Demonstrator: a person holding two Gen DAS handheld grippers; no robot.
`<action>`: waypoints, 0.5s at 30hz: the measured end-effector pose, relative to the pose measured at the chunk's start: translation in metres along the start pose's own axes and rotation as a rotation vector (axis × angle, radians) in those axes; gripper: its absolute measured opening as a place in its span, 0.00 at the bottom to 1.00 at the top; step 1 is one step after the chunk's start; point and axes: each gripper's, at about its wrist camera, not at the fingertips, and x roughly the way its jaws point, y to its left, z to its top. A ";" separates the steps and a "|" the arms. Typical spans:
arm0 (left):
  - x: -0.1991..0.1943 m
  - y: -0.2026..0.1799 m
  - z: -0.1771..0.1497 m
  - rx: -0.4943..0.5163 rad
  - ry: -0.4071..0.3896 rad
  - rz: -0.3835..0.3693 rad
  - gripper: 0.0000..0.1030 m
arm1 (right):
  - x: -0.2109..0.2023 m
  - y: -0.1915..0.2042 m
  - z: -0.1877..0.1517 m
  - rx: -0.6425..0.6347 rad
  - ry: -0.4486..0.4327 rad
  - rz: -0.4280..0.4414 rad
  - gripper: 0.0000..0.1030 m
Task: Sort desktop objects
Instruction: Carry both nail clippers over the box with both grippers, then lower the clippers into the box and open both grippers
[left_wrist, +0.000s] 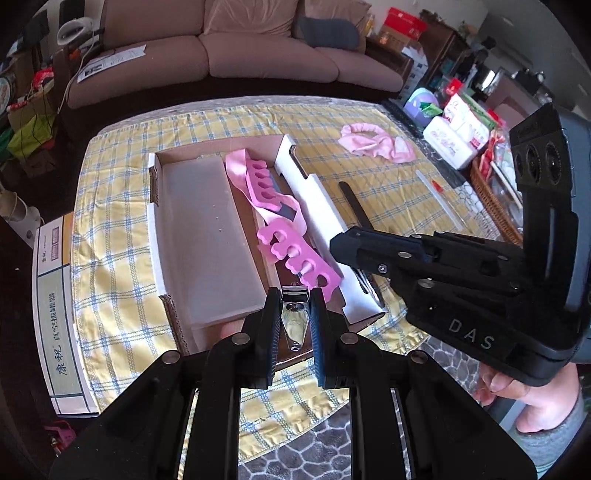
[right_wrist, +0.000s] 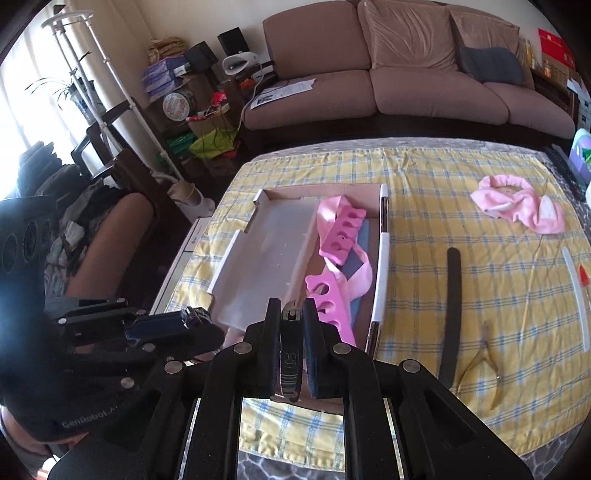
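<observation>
An open cardboard box (left_wrist: 157, 184) (right_wrist: 384, 258) lies on the yellow checked cloth. It holds a white foam slab (left_wrist: 207, 236), two pink toe separators (left_wrist: 295, 258) (right_wrist: 341, 229) and a pink ribbon (left_wrist: 236, 166). My left gripper (left_wrist: 293, 295) hangs over the box's near end, shut on a silver nail clipper (left_wrist: 293, 321). My right gripper (right_wrist: 291, 306) is shut on a second, darker nail clipper (right_wrist: 290, 350), also over the near end. In the left wrist view the right gripper (left_wrist: 338, 247) comes in from the right, over the box's white right wall.
On the cloth right of the box lie a black nail file (right_wrist: 453, 314), a cuticle nipper (right_wrist: 487, 362), a white stick (right_wrist: 576, 295) and a pink headband (right_wrist: 517, 206). A wicker basket (left_wrist: 491, 206) and tissue packs (left_wrist: 450, 144) stand at the far right. A sofa (right_wrist: 406, 85) is behind.
</observation>
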 end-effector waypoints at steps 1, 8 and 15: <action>0.004 0.001 -0.001 -0.003 0.004 -0.007 0.14 | 0.006 -0.002 -0.001 0.011 0.006 -0.003 0.10; 0.030 0.003 0.001 0.003 0.042 -0.011 0.14 | 0.045 -0.023 -0.007 0.102 0.070 -0.005 0.11; 0.053 0.000 0.009 0.016 0.073 0.013 0.14 | 0.039 -0.036 -0.005 0.133 0.035 -0.005 0.15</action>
